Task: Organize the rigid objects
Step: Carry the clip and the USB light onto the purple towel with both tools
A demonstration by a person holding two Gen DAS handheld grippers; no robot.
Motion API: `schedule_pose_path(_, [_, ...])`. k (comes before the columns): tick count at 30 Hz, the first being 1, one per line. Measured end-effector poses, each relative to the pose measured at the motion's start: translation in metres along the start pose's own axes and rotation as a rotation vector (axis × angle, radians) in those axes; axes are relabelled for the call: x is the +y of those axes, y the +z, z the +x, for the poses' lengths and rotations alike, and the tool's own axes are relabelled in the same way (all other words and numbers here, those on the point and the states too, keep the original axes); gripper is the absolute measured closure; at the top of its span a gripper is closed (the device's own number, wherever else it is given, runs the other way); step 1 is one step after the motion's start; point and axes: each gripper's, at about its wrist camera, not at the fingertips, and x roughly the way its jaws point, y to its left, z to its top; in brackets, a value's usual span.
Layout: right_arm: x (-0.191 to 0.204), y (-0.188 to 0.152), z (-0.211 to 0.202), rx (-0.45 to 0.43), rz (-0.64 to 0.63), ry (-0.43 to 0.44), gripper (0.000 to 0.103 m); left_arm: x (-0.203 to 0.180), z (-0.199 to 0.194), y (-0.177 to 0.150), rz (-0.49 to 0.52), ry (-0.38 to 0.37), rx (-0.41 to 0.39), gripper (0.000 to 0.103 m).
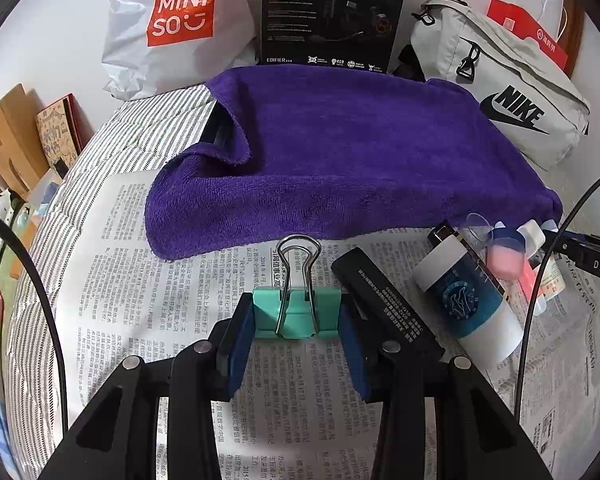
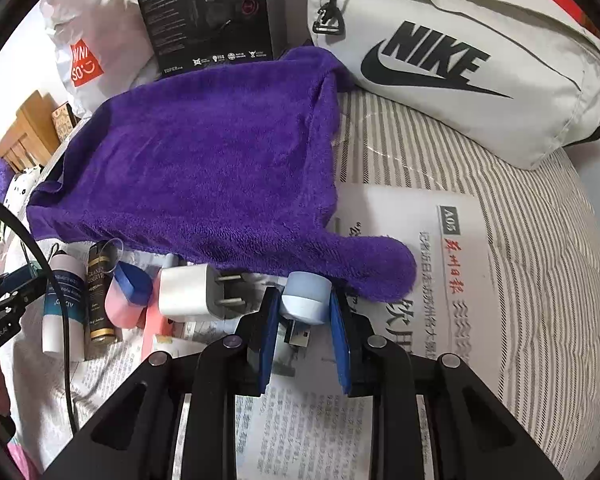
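A mint-green metal binder clip with silver wire handles [image 1: 296, 312] is held across its body between the blue-padded jaws of the left gripper [image 1: 296, 322], just above the printed newspaper sheet [image 1: 140, 280] spread over the striped bed cover [image 1: 60, 280]. In the right wrist view, a small pale-blue rounded plastic device with a metal USB plug [image 2: 304, 303] is clamped between the narrowed jaws of the right gripper [image 2: 304, 312], its plug pointing back toward the camera. The clip is gripped on its smooth sloping sides, so it is judged likely to pivot or be squeezed out if the wrist is tilted or the grip eased early. The rounded device is held only at its curved flanks, and slipping is a fair risk for the same reason. Close to the left gripper lie a flat black rectangular battery pack [image 1: 383, 304] and a white and teal cylindrical bottle [image 1: 467, 300]; the bottle could be knocked and set rolling by a careless sweep. Near the right gripper a white plastic wall charger with two metal prongs [image 2: 192, 294] lies just beside the device and could be nudged. The edge of the purple terry towel [image 2: 204, 168] hangs close over both held items and could be snagged, and black cables cross both views and might be caught.
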Motion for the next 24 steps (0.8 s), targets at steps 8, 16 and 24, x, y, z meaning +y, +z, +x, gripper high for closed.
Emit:
schedule_pose_path(8, [-0.004, -0.007, -0.031, -0.017, 0.025, 0.032, 0.078, 0.013, -0.013, 0.000, -0.033, -0.033, 0.009, 0.064])
schedule_pose_path(16, [-0.002, -0.001, -0.043, -0.041, 0.019, 0.057, 0.078, 0.020, -0.040, 0.013, -0.032, -0.039, -0.033, 0.064])
schedule_pose_path(24, [0.008, 0.028, -0.047, -0.082, -0.021, 0.069, 0.078, 0.020, -0.052, 0.052, 0.001, -0.034, -0.082, 0.064])
